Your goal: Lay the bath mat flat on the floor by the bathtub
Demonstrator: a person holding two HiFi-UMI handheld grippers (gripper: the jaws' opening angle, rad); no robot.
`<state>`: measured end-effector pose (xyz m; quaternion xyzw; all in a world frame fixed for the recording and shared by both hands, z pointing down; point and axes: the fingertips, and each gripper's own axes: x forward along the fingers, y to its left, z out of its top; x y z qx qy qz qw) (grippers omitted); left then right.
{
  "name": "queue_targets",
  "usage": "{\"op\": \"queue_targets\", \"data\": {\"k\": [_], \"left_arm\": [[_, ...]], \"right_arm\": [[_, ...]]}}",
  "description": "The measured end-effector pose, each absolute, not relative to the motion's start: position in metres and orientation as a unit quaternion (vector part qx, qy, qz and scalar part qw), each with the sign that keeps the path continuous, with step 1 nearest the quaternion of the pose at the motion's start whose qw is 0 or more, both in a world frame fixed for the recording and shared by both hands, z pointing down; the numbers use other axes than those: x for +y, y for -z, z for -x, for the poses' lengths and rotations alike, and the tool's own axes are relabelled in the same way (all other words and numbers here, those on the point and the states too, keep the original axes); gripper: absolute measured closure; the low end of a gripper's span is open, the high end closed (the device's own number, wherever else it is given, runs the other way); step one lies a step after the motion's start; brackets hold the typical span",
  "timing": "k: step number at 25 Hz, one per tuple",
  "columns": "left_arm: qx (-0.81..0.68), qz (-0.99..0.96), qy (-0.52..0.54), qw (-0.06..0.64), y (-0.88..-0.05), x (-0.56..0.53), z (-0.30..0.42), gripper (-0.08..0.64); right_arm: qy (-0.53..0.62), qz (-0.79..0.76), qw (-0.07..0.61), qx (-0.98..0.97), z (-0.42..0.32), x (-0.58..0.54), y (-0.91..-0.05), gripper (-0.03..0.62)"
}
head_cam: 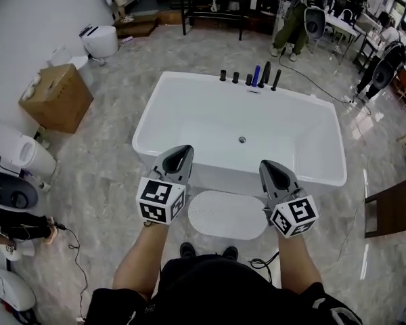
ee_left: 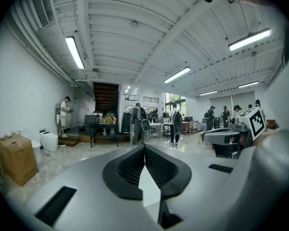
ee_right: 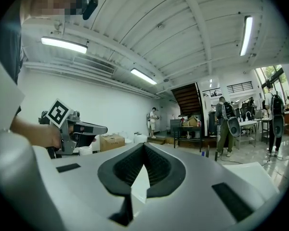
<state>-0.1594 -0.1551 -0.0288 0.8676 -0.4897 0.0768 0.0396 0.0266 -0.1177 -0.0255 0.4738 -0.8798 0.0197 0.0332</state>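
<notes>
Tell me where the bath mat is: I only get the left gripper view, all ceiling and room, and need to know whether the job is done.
Observer: In the head view the bath mat lies flat on the floor, beside the near side of the bathtub.
Operator: Is the right claw holding it?
Observer: No. The right gripper view shows the right claw with its jaws together and nothing between them.
Operator: Are the claws anywhere near the mat?
Observer: In the head view the left claw and the right one stand to either side of the mat, and neither touches it.
</notes>
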Motion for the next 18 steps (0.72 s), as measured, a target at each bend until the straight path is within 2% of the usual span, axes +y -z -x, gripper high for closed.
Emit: {"op": "queue_targets", "data": {"k": [18], "left_arm": [[-0.488,-0.866,-0.088,0.063,0.004,-0.137,0.156,0.548]], "right_arm": [[-0.029,-0.456,0.036,-0.889,-0.017,-0.095,0.016,0.580]]}}
